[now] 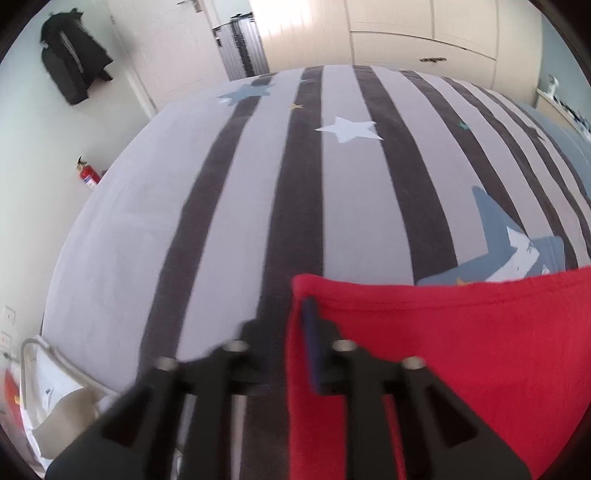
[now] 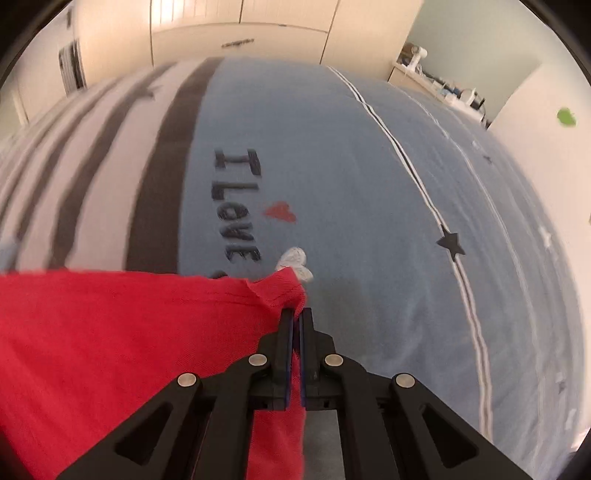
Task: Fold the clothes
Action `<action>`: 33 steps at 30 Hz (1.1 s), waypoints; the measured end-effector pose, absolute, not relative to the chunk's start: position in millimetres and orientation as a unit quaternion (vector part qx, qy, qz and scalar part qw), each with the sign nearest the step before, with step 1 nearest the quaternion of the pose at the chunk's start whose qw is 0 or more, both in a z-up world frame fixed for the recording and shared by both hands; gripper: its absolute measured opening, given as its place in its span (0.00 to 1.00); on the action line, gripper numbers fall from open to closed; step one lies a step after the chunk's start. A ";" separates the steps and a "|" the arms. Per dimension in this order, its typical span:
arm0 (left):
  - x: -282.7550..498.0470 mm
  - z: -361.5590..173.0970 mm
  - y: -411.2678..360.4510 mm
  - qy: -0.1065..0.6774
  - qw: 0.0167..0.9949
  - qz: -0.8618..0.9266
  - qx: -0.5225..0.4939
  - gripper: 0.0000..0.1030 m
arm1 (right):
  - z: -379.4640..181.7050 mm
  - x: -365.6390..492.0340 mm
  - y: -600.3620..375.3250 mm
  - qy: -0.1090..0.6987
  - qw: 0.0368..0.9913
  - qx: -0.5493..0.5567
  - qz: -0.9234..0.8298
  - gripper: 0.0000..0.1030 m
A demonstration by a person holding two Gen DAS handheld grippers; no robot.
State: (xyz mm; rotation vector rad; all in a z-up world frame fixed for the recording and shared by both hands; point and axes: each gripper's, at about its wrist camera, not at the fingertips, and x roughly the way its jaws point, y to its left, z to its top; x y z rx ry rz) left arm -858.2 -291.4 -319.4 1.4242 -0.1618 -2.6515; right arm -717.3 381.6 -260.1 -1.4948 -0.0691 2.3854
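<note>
A red garment [image 1: 461,350] lies spread on the bed. Its left edge and a corner sit at my left gripper [image 1: 284,321], whose fingers stand apart. The cloth's edge runs between them and the blue-padded right finger [image 1: 312,332] lies over the red fabric; no pad presses on it. In the right wrist view the same red garment [image 2: 110,350] fills the lower left. My right gripper [image 2: 296,314] is shut on the garment's bunched right corner, with red fabric trailing down between the fingers.
The bed cover has grey and dark stripes with stars [image 1: 258,184] and a blue part lettered "I Love" [image 2: 332,166]. Cream wardrobes [image 1: 424,29] stand beyond the bed. A black jacket [image 1: 70,62] hangs on the wall, a red fire extinguisher [image 1: 88,175] stands below it, and a cluttered shelf [image 2: 443,88] lies far right.
</note>
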 end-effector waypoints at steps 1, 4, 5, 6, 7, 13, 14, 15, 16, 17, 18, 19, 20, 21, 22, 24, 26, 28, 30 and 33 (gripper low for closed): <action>-857.9 -313.6 -296.6 -0.043 0.067 -0.883 0.463 0.36 | -253.0 -716.4 385.5 -0.015 0.166 -0.511 0.843 0.06; -856.1 -296.2 -316.5 0.005 0.084 -0.891 0.446 0.50 | -226.3 -713.1 403.4 0.023 0.176 -0.470 0.864 0.23; -853.1 -290.4 -320.9 0.019 0.081 -0.894 0.440 0.50 | -218.9 -711.8 408.3 0.034 0.179 -0.462 0.868 0.24; -849.0 -286.6 -320.1 0.018 0.072 -0.896 0.438 0.50 | -212.9 -710.5 411.1 0.039 0.183 -0.457 0.870 0.24; -844.9 -283.2 -318.3 0.014 0.062 -0.897 0.437 0.50 | -207.7 -707.6 411.9 0.052 0.176 -0.454 0.872 0.24; -774.9 -276.0 -295.1 -0.011 -0.051 -0.885 0.463 0.42 | -199.0 -654.5 378.0 0.114 0.057 -0.479 0.869 0.24; -758.9 -276.2 -293.2 -0.011 -0.063 -0.882 0.467 0.42 | -200.9 -638.0 367.7 0.116 0.038 -0.483 0.867 0.24; -742.9 -276.5 -291.4 -0.011 -0.075 -0.879 0.471 0.42 | -203.0 -620.3 358.0 0.118 0.020 -0.489 0.864 0.24; -725.4 -277.2 -292.0 -0.007 -0.084 -0.877 0.473 0.42 | -204.9 -597.7 346.8 0.112 0.007 -0.494 0.862 0.24; -705.1 -279.3 -293.9 -0.003 -0.094 -0.872 0.480 0.42 | -206.4 -576.8 337.3 0.104 0.001 -0.493 0.864 0.24; -688.5 -281.2 -295.1 -0.008 -0.096 -0.869 0.486 0.42 | -209.1 -556.6 329.0 0.097 -0.010 -0.494 0.864 0.24; -671.0 -283.7 -297.2 -0.010 -0.096 -0.867 0.489 0.42 | -213.5 -536.2 323.1 0.091 -0.013 -0.499 0.862 0.24; -653.0 -286.3 -299.7 -0.010 -0.097 -0.866 0.491 0.42 | -218.2 -515.8 318.0 0.086 -0.013 -0.503 0.860 0.24; -635.8 -288.2 -302.9 -0.009 -0.096 -0.863 0.496 0.42 | -222.6 -497.9 314.8 0.084 -0.013 -0.507 0.857 0.24; -619.6 -288.6 -306.8 -0.006 -0.093 -0.863 0.497 0.42 | -224.7 -480.7 312.5 0.080 -0.011 -0.508 0.857 0.24; -588.6 -289.6 -315.0 -0.002 -0.084 -0.861 0.502 0.42 | -227.5 -446.0 308.1 0.071 -0.005 -0.507 0.859 0.24; -562.5 -288.4 -327.0 -0.003 -0.060 -0.865 0.499 0.42 | -228.2 -416.7 306.7 0.080 0.003 -0.508 0.858 0.24; -540.2 -287.1 -346.6 -0.002 -0.030 -0.864 0.502 0.42 | -233.1 -394.2 307.6 0.084 0.014 -0.515 0.853 0.24; -516.3 -285.6 -373.0 -0.001 0.014 -0.863 0.505 0.42 | -236.0 -374.8 307.5 0.087 0.027 -0.526 0.846 0.24; -476.1 -286.4 -413.1 0.016 0.078 -0.855 0.513 0.43 | -225.2 -349.2 301.8 0.107 0.031 -0.525 0.844 0.24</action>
